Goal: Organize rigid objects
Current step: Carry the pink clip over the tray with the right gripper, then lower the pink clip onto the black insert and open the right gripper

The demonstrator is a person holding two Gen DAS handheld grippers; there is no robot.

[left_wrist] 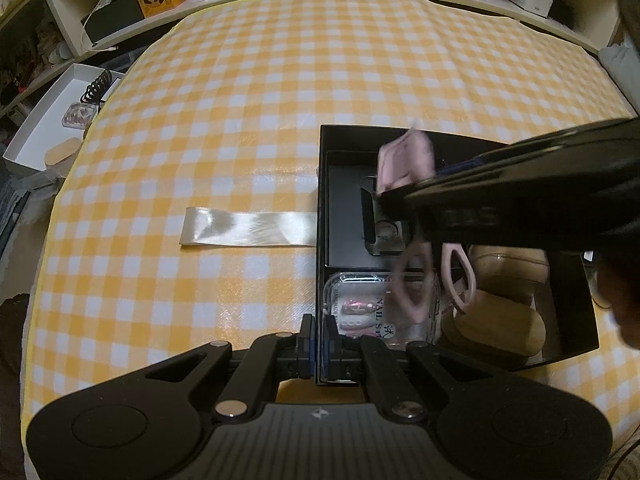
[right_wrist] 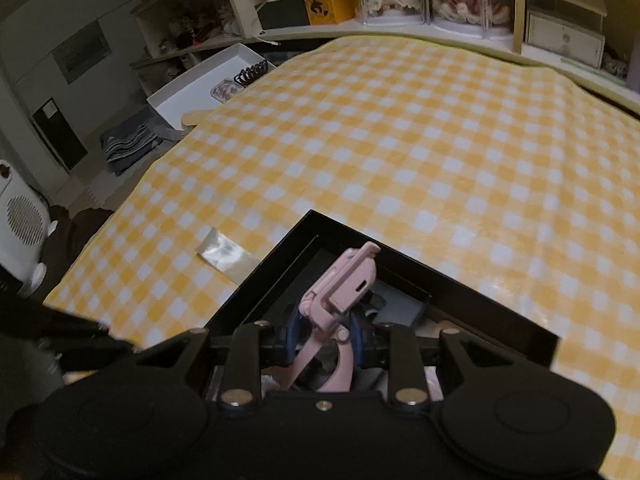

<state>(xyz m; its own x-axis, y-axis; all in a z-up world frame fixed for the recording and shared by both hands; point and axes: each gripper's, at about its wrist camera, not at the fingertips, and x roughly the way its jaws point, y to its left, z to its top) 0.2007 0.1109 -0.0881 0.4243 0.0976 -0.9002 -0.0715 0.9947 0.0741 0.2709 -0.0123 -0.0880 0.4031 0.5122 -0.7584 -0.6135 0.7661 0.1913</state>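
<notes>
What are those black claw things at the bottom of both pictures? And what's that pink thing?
A person holds grabbing tools, called tongs, one in each hand. A small camera on each tool took one picture, so you look along its two fingers. The left tongs pinch the wall of a black cardboard box on a yellow-and-white checked tablecloth. The right tongs hold a pink eyelash curler above that box. Inside lie a clear case of fake nails and tan oval wooden pieces. A shiny cream ribbon lies beside the box.
</notes>
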